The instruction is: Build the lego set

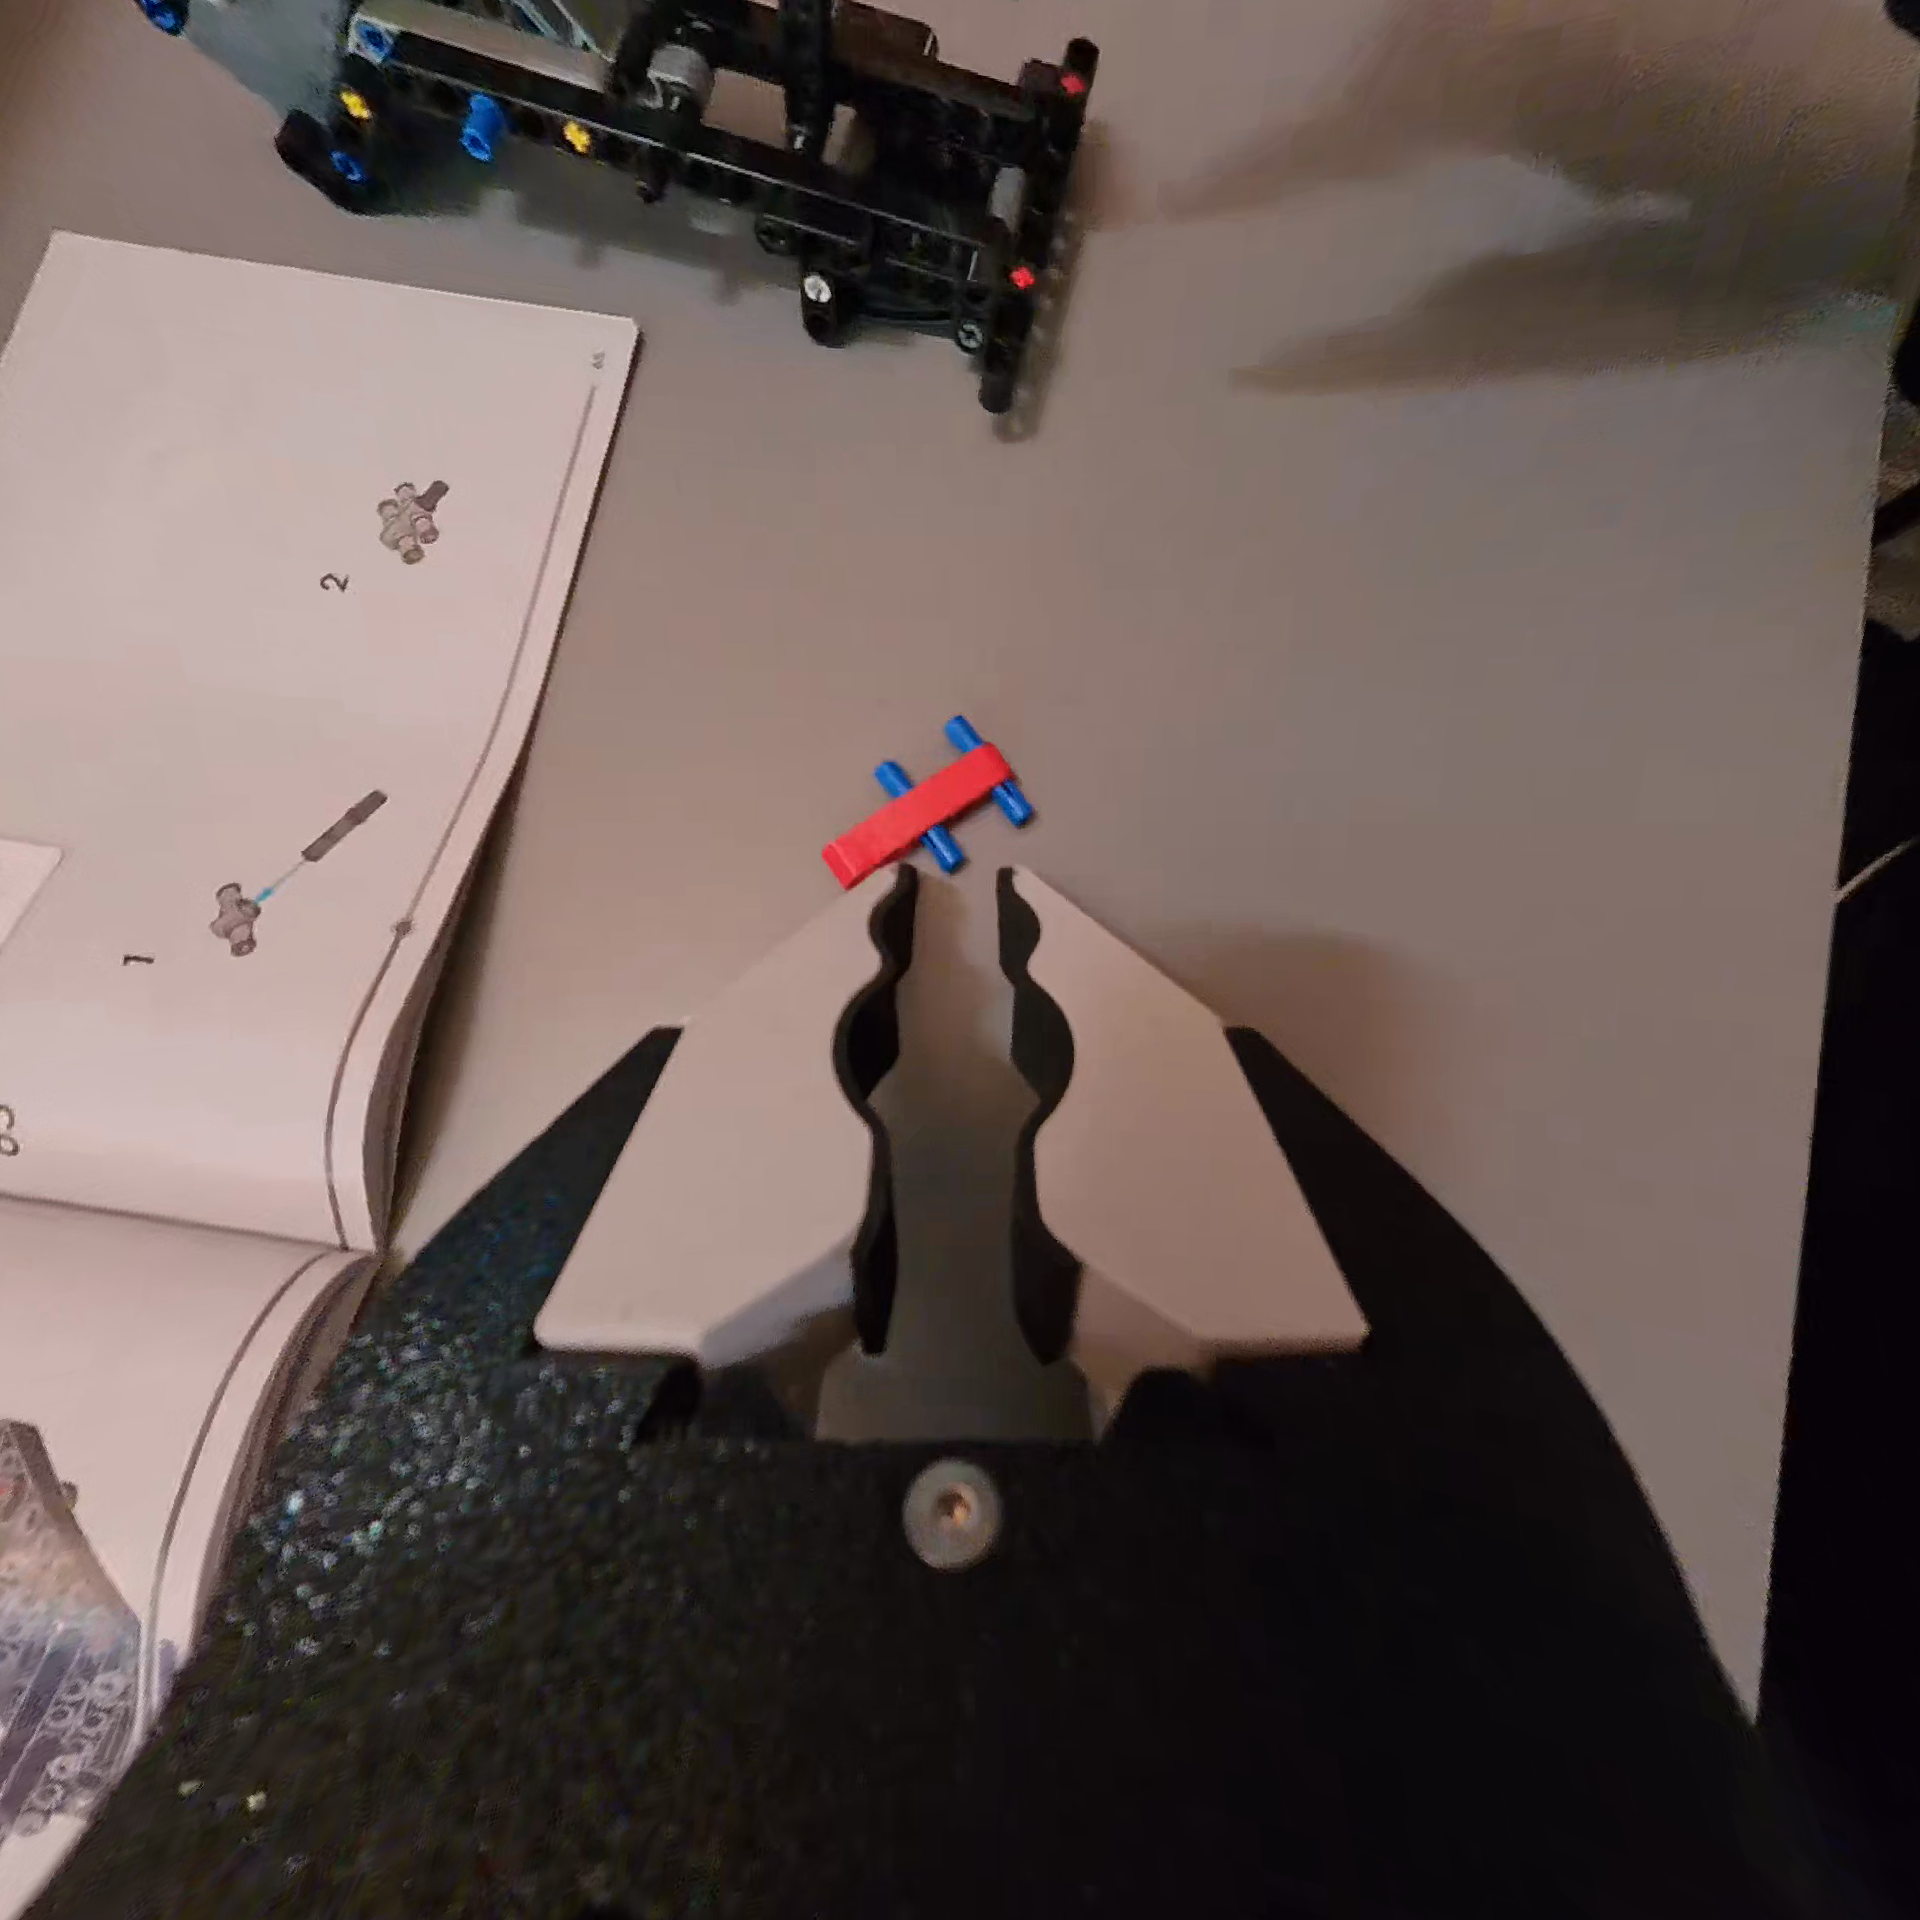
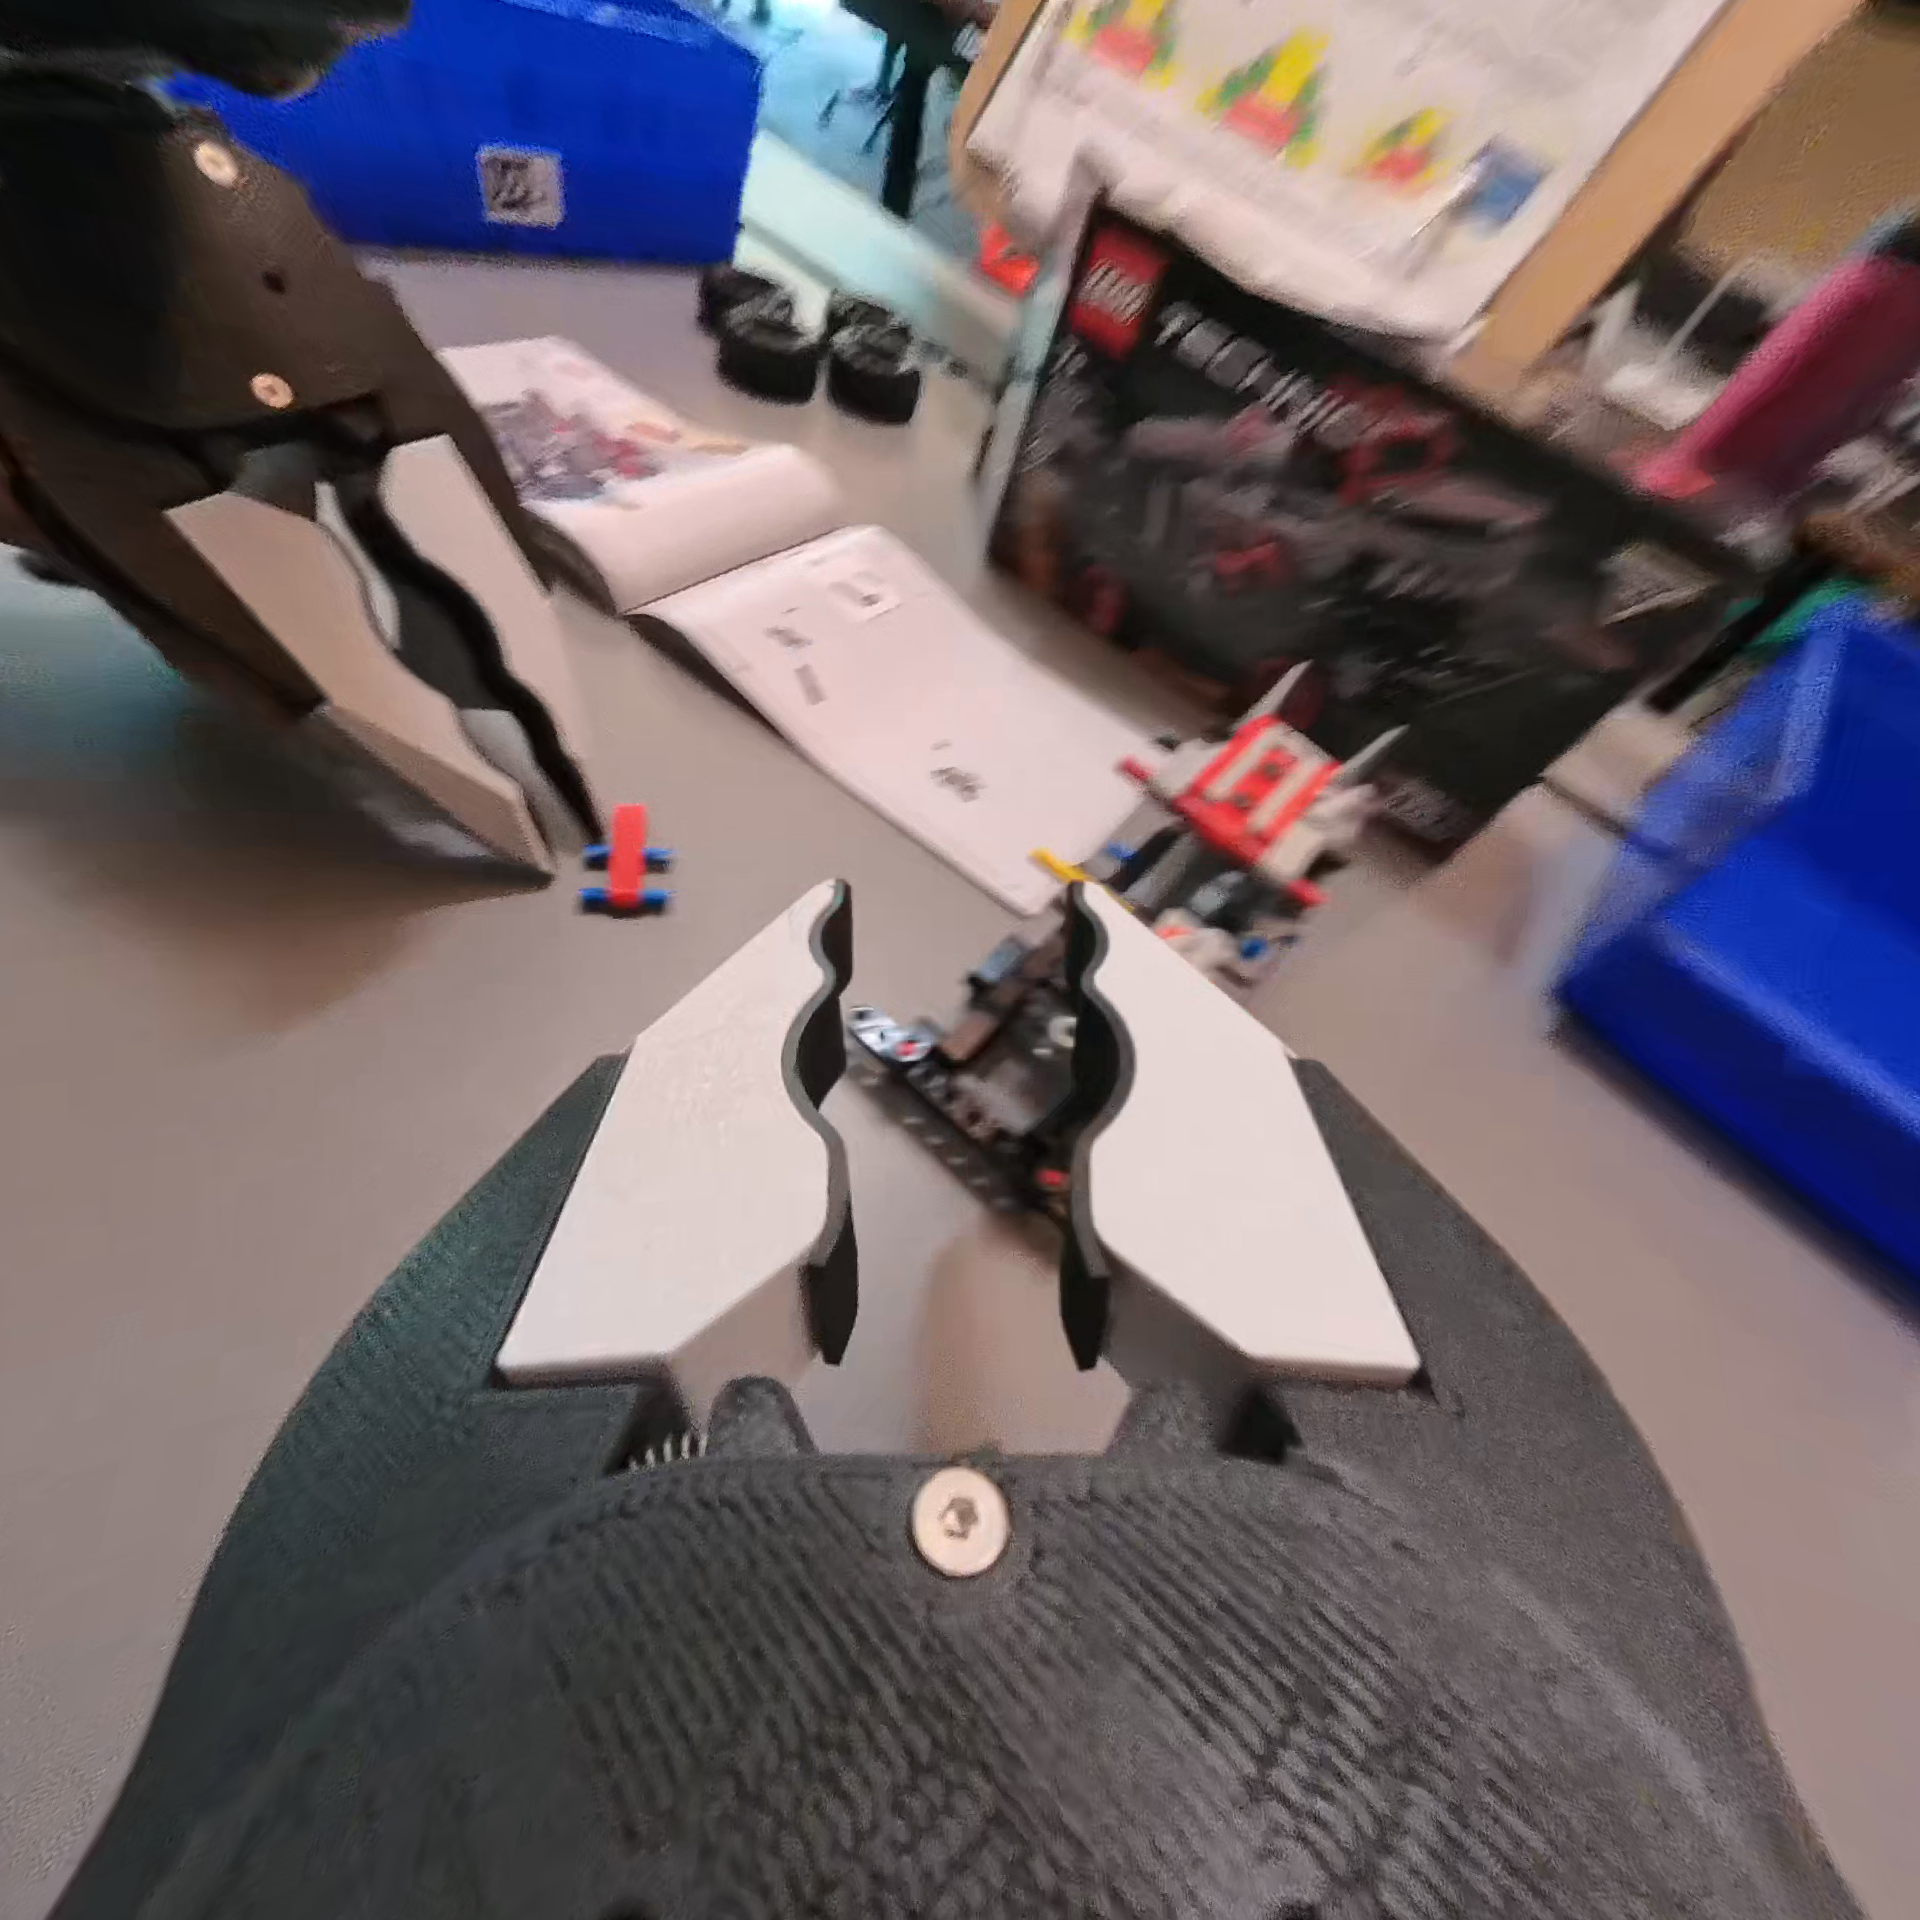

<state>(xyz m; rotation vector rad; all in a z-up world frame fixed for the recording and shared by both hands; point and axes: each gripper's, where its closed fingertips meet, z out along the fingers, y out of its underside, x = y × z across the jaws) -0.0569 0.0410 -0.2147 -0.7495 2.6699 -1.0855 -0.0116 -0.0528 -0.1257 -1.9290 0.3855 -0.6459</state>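
A small red beam with two blue pins through it point(image 1: 925, 802) lies on the grey table. My left gripper point(image 1: 954, 875) is open and empty, its tips just short of that piece. The piece point(image 2: 627, 860) and the left gripper point(image 2: 551, 842) also show in the right wrist view. The black Technic chassis point(image 1: 727, 156) with blue, yellow and red pins lies at the far side. My right gripper point(image 2: 961, 899) is open and empty, held above the chassis's near end point(image 2: 966, 1081).
An open instruction booklet point(image 1: 270, 675) lies at the left; it also shows in the right wrist view point(image 2: 883, 686). The set's box point(image 2: 1320, 499), black tyres point(image 2: 810, 348), a red and white subassembly point(image 2: 1257, 800) and blue bins point(image 2: 1766, 935) stand around. The table's right edge point(image 1: 1839, 935) is near. Left tips to right tips: about 15 cm.
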